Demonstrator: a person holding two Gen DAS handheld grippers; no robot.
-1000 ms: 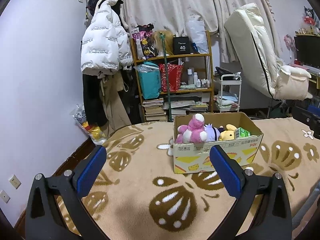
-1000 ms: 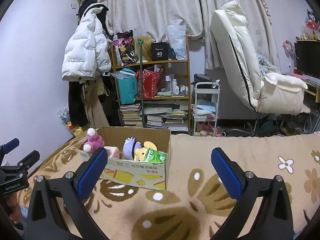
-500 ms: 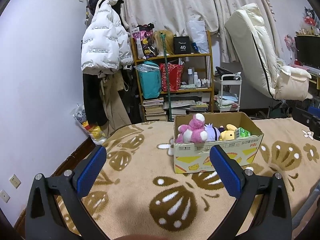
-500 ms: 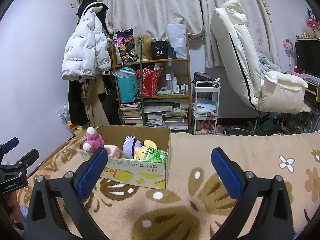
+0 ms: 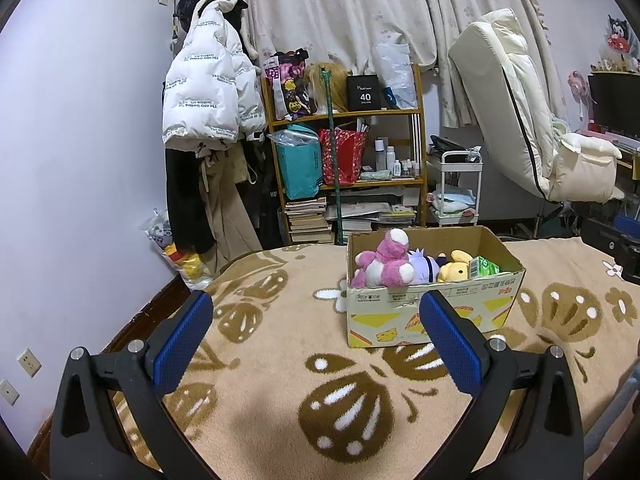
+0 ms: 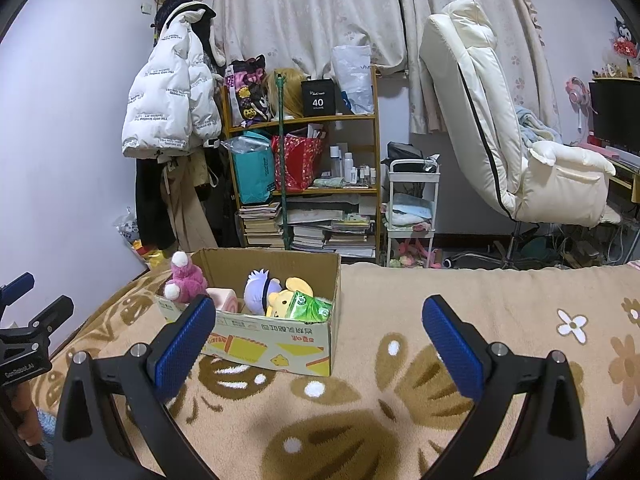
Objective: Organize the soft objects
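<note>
Beige blanket [image 5: 260, 360]: both tools [image 5: 316, 340] [image 6: 316, 344] wide open, empty; box [image 6: 280, 344] hides toys' [image 6: 280, 296] lower halves.

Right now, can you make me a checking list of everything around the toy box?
Surface: tan blanket with brown flower shapes, bare around the box.
Job's things: open cardboard box holding a pink plush, purple plush, yellow plush, green packet and a pink roll.
Clutter: nothing seen on the blanket.
Grippers: left gripper and right gripper both open, blue fingers empty.
Cables: a tangle on the floor under the chair.
Surroundings: crowded shelf, white jacket, cream chair, curtains.
</note>
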